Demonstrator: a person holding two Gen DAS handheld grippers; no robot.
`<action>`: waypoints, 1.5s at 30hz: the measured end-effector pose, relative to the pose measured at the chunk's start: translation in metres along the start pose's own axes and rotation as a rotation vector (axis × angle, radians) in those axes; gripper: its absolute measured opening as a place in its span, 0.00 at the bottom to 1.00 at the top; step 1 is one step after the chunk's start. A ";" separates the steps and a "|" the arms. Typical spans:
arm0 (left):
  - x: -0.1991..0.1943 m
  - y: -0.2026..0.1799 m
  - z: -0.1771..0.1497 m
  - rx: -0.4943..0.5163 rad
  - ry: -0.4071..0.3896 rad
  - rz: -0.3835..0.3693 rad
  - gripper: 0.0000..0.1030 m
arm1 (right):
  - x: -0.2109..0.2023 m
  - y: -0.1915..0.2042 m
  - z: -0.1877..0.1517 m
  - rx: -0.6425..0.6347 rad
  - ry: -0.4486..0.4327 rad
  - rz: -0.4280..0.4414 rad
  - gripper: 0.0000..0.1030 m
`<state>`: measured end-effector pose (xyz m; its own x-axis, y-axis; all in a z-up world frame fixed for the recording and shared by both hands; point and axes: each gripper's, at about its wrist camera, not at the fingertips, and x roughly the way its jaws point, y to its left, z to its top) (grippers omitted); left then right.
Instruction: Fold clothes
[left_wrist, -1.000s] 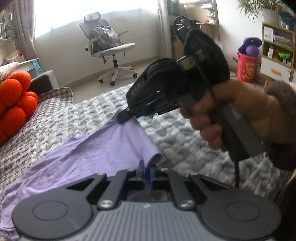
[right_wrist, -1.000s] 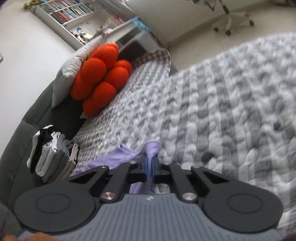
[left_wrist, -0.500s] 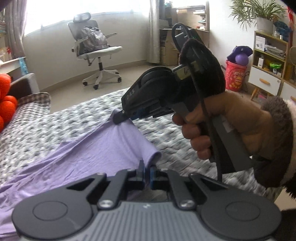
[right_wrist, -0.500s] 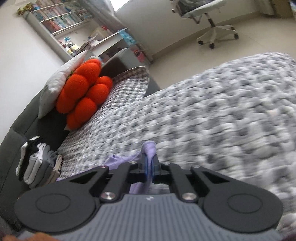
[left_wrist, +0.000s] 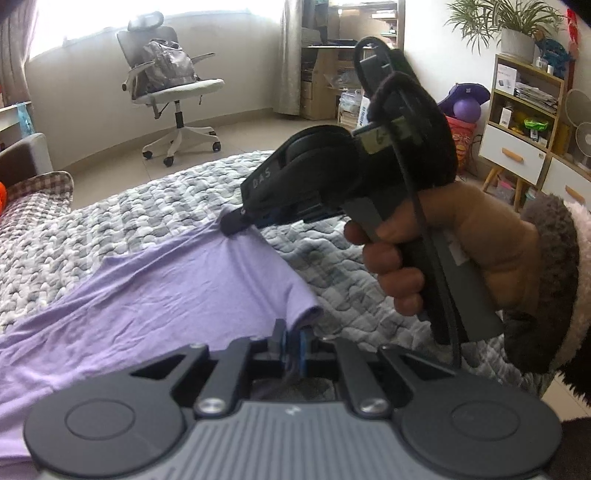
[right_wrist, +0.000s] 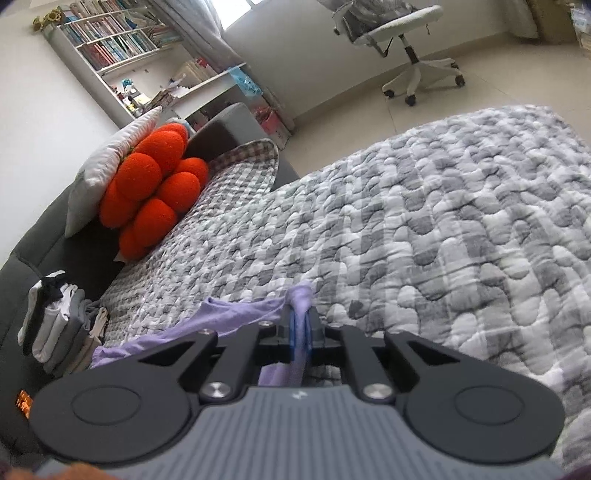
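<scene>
The lilac shirt (left_wrist: 155, 295) lies stretched and wrinkled across the quilt (right_wrist: 424, 221). Left tongs (left_wrist: 293, 345) pinch its hem at 6 o'clock; right tongs (right_wrist: 302, 328) clamp another corner.

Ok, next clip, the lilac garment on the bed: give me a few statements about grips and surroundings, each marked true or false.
1. Both grippers are shut on the lilac garment. True: the left gripper and the right gripper each pinch its edge.
2. The garment lies on bare floor. False: it lies on a grey quilted blanket.
3. A stack of folded clothes sits beside the dark sofa back. True.
4. The office chair is empty. False: a bag rests on its seat.
5. The orange cushion lies on the garment. False: it leans at the sofa back, apart from it.
</scene>
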<state>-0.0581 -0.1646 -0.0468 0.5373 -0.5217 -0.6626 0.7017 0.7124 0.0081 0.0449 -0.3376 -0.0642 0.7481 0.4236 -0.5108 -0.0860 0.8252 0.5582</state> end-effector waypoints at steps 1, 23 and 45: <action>-0.002 -0.001 0.000 0.006 -0.001 -0.005 0.11 | -0.001 0.000 -0.001 -0.003 -0.004 0.001 0.15; -0.054 0.061 -0.007 0.086 -0.036 0.017 0.58 | -0.018 0.041 0.004 -0.074 -0.063 -0.086 0.39; -0.071 0.152 -0.069 -0.001 -0.059 0.010 0.54 | 0.037 0.161 -0.048 -0.304 0.181 0.012 0.38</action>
<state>-0.0224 0.0133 -0.0503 0.5711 -0.5413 -0.6171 0.6956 0.7183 0.0136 0.0273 -0.1715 -0.0245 0.6192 0.4705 -0.6287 -0.3063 0.8819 0.3584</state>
